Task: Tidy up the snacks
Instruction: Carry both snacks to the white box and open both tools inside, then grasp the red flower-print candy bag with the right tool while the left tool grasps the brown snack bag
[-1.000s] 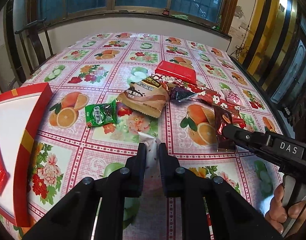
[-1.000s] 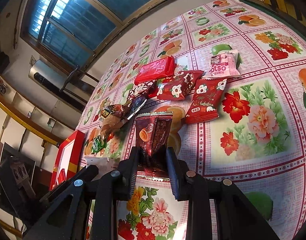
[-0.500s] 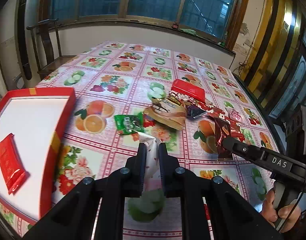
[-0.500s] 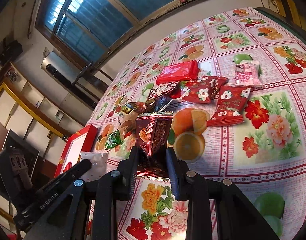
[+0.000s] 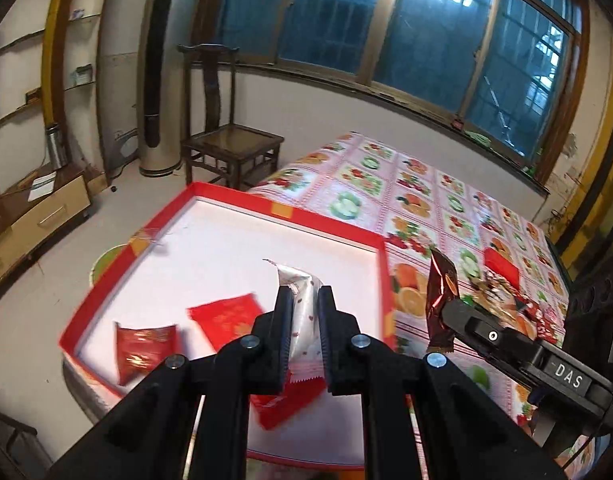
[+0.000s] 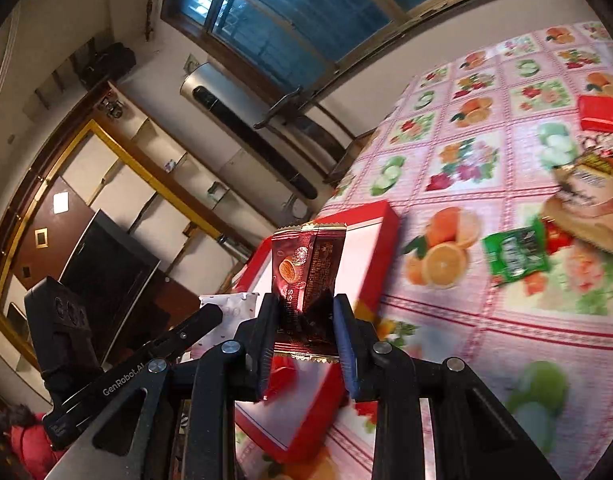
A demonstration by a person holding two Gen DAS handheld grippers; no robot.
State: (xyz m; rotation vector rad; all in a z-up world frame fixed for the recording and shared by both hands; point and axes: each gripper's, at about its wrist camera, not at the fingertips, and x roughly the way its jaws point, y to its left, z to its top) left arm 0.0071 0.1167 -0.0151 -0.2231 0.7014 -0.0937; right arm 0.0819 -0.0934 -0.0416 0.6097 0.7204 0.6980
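Both grippers carry 1 snack each toward the red box.

The left gripper [image 5: 304,308] pinches a white packet [image 5: 300,280] above the box [image 5: 322,222], whose white floor already holds 3 red packets [image 5: 226,316]; the right gripper [image 6: 304,320] pinches a brown packet [image 6: 306,264] by its lower end, near the box's edge and over the tablecloth [image 6: 486,184]. Risks, as I judge them: the brown packet, let go here, could land on the rim or the cloth; each packet stands tall above its jaws and could slip if swung fast; the 2 grippers are close and could knock each other. Against 1 second ago, both views have swung from the snack pile [image 6: 586,200] to the box, which now fills the left view, while both grips look unchanged.
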